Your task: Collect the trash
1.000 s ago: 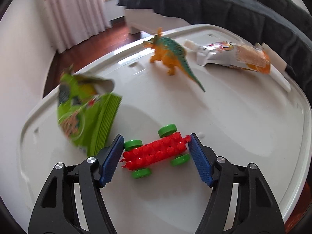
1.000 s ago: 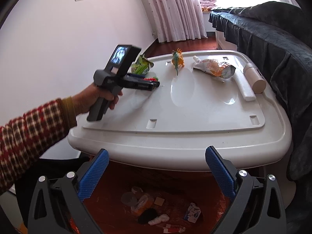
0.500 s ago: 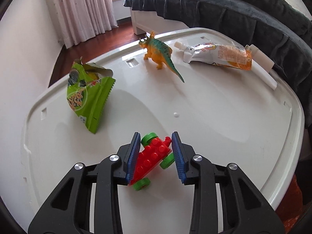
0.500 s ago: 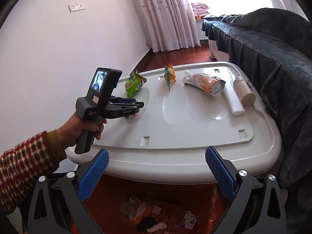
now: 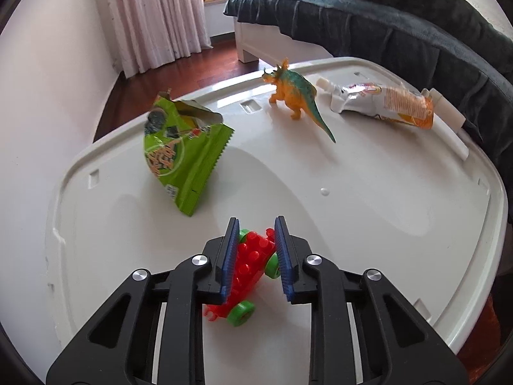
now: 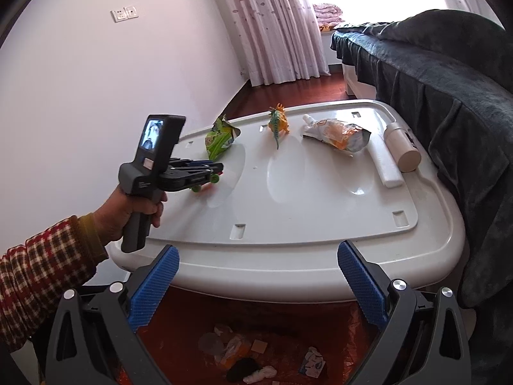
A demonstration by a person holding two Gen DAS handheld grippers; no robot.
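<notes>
My left gripper [image 5: 256, 224] has its jaws closing tight on a red toy brick car [image 5: 253, 256] with green wheels, the blue pads pressing both of its sides just above the white lid [image 5: 352, 208]. In the right wrist view a hand in a checked sleeve holds this gripper [image 6: 218, 168] at the lid's left side. A torn green snack bag [image 5: 179, 157] lies beyond it, and an orange-and-white pouch [image 5: 384, 102] at the far right. My right gripper [image 6: 258, 250] stands open before the lid's near edge, with nothing between its fingers.
A toy dinosaur [image 5: 295, 93] stands at the back of the lid. A white bar [image 6: 384, 166] and a beige bottle [image 6: 402, 146] lie on the right. A bed with a dark blanket [image 6: 449, 80] flanks the right side. Scraps lie on orange sheeting [image 6: 243, 353] below.
The left gripper's jaws went from wide apart around the red car to shut on it, and the car turned lengthwise and lifted. The right gripper stayed open and nearly still.
</notes>
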